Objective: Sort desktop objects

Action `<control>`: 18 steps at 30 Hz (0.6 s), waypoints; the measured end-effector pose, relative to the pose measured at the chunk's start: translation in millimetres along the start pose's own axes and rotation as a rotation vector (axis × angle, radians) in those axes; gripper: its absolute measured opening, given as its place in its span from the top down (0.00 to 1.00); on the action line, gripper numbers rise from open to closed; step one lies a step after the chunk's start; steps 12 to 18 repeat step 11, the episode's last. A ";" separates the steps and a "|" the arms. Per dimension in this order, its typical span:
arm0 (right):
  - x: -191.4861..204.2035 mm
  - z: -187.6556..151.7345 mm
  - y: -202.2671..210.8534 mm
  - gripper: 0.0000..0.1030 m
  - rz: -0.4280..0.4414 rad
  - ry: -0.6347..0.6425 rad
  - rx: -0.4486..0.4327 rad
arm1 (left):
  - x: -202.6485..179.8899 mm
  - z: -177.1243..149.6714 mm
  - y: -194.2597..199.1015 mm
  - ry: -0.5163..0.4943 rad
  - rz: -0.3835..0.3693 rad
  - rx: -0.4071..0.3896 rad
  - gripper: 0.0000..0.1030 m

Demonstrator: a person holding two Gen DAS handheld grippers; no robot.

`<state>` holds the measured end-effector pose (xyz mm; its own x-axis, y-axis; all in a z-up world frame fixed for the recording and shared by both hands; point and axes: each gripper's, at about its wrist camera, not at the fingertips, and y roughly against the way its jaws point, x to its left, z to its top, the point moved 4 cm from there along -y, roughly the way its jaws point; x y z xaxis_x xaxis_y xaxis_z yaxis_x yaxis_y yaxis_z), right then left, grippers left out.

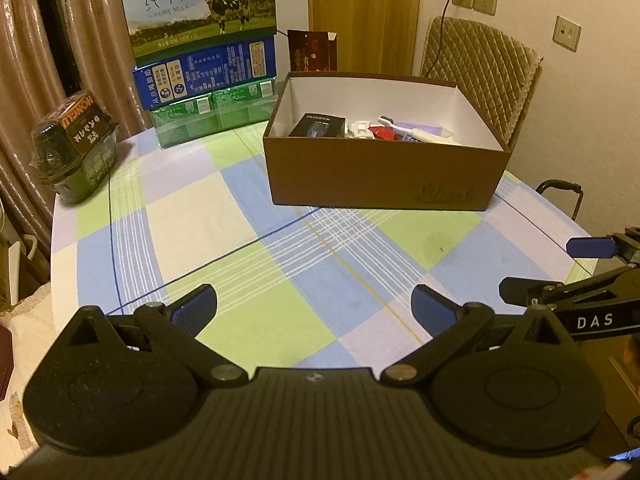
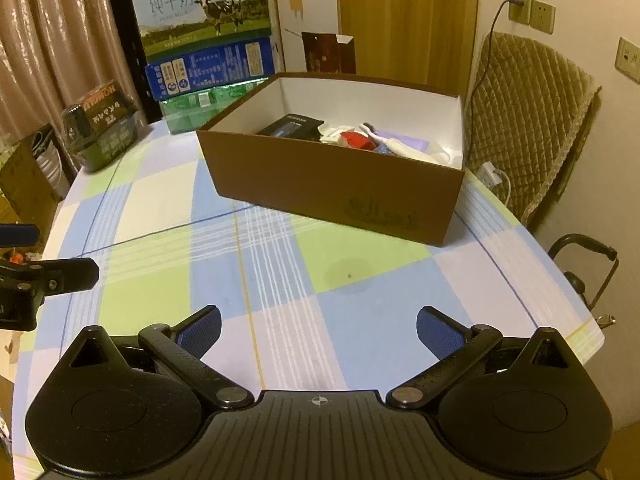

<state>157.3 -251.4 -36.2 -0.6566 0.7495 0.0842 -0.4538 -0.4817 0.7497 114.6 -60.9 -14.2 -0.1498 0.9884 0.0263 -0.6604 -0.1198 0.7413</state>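
A brown cardboard box with a white inside stands at the back of the checked tablecloth; it also shows in the right wrist view. Inside lie a black packet, a red item, a white toothbrush and white bits. My left gripper is open and empty, low over the cloth in front of the box. My right gripper is open and empty too, over the cloth to the right; it also shows at the right edge of the left wrist view.
Stacked milk cartons stand at the back left. A dark wrapped food tub sits at the left table edge. A padded chair stands behind the box. A dark red carton stands behind the box. The table edge curves on the right.
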 end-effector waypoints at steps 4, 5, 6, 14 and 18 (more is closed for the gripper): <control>-5.7 2.6 -3.8 0.02 0.002 -0.007 0.008 | -4.2 2.4 -5.4 -0.004 -0.003 0.009 0.01; -6.8 3.5 -4.8 0.02 0.002 -0.008 0.010 | -5.5 3.1 -6.9 -0.004 -0.004 0.011 0.01; -8.2 4.3 -5.4 0.02 0.003 -0.007 0.012 | -6.9 3.8 -8.6 -0.005 -0.005 0.013 0.01; -17.1 9.8 -10.8 0.02 0.006 -0.010 0.021 | -14.7 9.9 -17.0 -0.011 -0.002 0.020 0.01; -17.1 9.8 -10.8 0.02 0.006 -0.010 0.021 | -14.7 9.9 -17.0 -0.011 -0.002 0.020 0.01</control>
